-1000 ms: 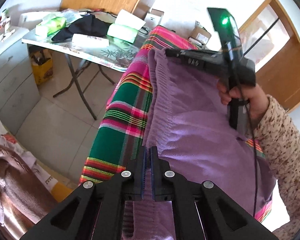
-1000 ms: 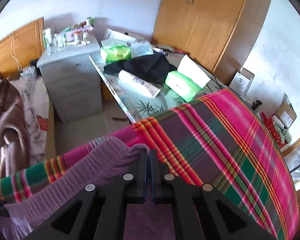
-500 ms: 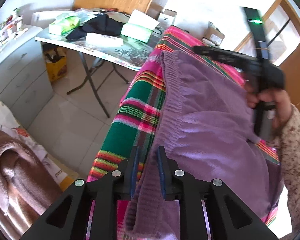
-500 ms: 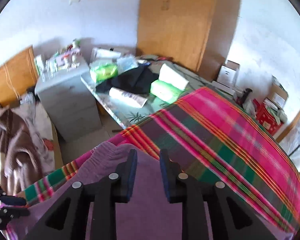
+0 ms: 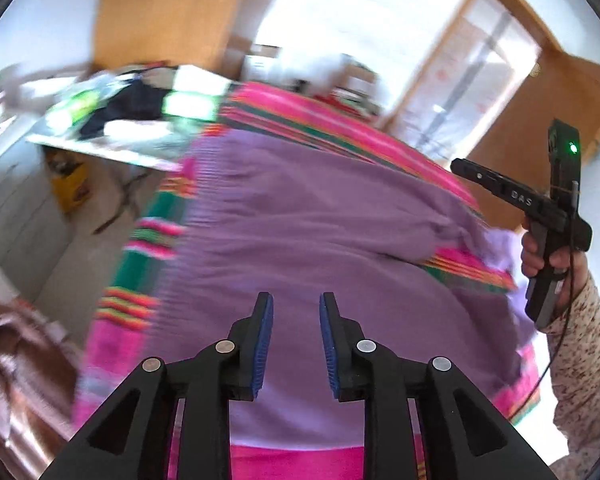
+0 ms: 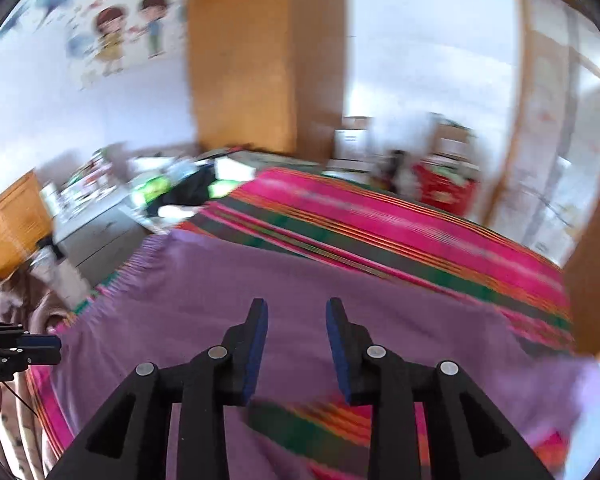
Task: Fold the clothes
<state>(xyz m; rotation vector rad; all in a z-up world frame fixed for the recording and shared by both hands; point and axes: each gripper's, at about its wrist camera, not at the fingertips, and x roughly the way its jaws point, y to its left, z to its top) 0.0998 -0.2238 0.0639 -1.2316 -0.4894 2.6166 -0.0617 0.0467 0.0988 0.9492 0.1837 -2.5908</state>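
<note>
Purple garment (image 6: 300, 300) below parted, empty right claw (image 6: 297, 312)

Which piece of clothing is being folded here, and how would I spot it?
Find the bed with the pink, green and orange striped blanket. Spread across it lies the purple knit garment, the only plain, single-coloured cloth on the stripes.
</note>
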